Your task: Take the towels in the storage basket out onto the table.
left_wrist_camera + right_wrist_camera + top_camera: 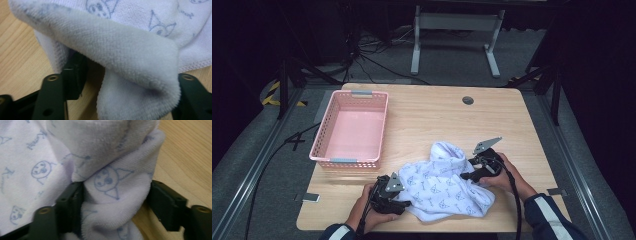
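The wooden table (432, 115) carries a pink basket (350, 129) at ten o'clock. A white towel (439, 182) with blue cat faces lies crumpled at six o'clock. The left gripper (398, 199) clamps its near-left fold (bunched thick between the jaws); the right gripper (468, 175) pinches its right edge.

- The left claw (398, 199) is black, topped by a grey three-cornered plate.
- The right claw (468, 169) is black too, with its own grey plate and a black cable trailing to the lower right.
- Brass-coloured screw eyes sit in the black jaws.
- Dark sleeves carry pale stripes.
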Demonstrator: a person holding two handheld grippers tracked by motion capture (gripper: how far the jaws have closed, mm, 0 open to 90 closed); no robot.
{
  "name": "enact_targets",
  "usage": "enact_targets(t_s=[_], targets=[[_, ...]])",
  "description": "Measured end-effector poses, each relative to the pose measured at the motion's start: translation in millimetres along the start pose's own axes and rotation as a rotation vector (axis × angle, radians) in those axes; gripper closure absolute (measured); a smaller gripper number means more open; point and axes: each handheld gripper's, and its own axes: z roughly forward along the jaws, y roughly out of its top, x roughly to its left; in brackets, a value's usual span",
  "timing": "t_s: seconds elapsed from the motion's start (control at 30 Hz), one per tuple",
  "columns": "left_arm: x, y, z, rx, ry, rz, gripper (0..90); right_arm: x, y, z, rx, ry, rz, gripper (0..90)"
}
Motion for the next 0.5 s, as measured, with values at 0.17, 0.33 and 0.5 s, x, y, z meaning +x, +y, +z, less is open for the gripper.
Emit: enact_targets(t_s=[0.17, 0.33, 0.5], targets=[[2.5, 6.4, -1.0, -0.005, 0.006, 0.027, 70.9, 7.1, 7.1, -12.7, -0.051, -0.151, -0.038, 72.7], [2.2, 17.0, -12.2, -0.1, 0.02, 0.018, 75.5, -0.8, 17.3, -46.4, -0.204, -0.332, 0.008, 73.6], [-6.6, 29.7, -19.2, -0.145, 0.034, 0.047, 70.8, 29.9, 39.8, -72.0, -0.329, -0.483, -0.126, 72.6]])
